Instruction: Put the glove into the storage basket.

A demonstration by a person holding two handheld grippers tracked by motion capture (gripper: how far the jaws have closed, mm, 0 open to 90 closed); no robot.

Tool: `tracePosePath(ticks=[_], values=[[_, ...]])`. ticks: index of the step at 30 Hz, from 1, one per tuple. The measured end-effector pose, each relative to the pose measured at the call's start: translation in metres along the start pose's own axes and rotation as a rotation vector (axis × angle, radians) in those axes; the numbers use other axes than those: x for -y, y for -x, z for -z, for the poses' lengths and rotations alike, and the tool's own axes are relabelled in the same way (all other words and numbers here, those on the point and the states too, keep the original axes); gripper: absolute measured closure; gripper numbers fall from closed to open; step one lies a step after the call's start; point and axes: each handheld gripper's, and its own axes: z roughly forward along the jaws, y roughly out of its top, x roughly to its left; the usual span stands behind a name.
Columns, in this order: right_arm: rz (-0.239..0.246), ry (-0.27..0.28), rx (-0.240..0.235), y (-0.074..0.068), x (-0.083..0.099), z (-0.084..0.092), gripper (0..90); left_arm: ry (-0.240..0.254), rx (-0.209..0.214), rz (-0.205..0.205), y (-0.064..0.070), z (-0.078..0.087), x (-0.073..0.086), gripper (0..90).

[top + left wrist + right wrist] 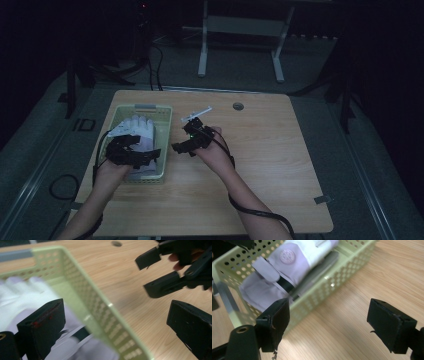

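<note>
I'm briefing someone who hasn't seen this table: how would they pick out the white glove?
Start at the wooden table and go to the pale green perforated basket on its left half. The white glove lies flat inside it, fingers toward the far end; it is the only white fabric thing there, with a round emblem on its cuff.

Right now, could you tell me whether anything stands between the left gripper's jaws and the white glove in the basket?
Partly. The left gripper straddles the basket's near wall: one jaw hangs inside over the white glove, the other outside above the table. Nothing visible covers the glove itself.
</note>
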Motion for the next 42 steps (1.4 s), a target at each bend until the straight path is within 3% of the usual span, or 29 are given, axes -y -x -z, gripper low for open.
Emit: tracePosePath(ticks=[5, 9, 11, 16, 18, 23, 24, 28, 31, 42], values=[[-0.012, 0.002, 0.016, 0.012, 0.014, 0.012, 18.3, -0.005, 0.04, -0.04, 0.02, -0.013, -0.006, 2.4], [-0.018, 0.005, 0.02, 0.019, 0.024, 0.017, 18.3, -0.005, 0.06, -0.04, 0.029, -0.02, -0.006, 2.4], [-0.024, 0.001, 0.024, 0.029, 0.039, 0.021, 18.5, -0.023, 0.09, -0.059, 0.043, -0.032, -0.004, 2.4], [-0.031, 0.001, 0.026, 0.036, 0.05, 0.024, 18.6, -0.033, 0.103, -0.065, 0.049, -0.039, -0.002, 2.4], [-0.034, 0.006, 0.024, 0.041, 0.061, 0.027, 18.6, -0.037, 0.129, -0.074, 0.06, -0.047, 0.0, 2.4], [-0.041, 0.013, 0.029, 0.049, 0.074, 0.033, 18.6, -0.042, 0.138, -0.092, 0.069, -0.053, 0.001, 2.4], [-0.041, 0.024, 0.03, 0.054, 0.082, 0.036, 18.5, -0.061, 0.135, -0.11, 0.081, -0.062, 0.004, 2.3], [-0.046, 0.047, 0.021, 0.061, 0.097, 0.041, 18.5, -0.073, 0.173, -0.119, 0.091, -0.069, 0.006, 2.4], [-0.051, 0.033, 0.022, 0.066, 0.107, 0.042, 18.5, -0.082, 0.219, -0.124, 0.103, -0.079, 0.009, 2.4], [-0.074, 0.059, 0.028, 0.079, 0.135, 0.053, 18.5, -0.118, 0.275, -0.154, 0.119, -0.099, 0.018, 2.4]])
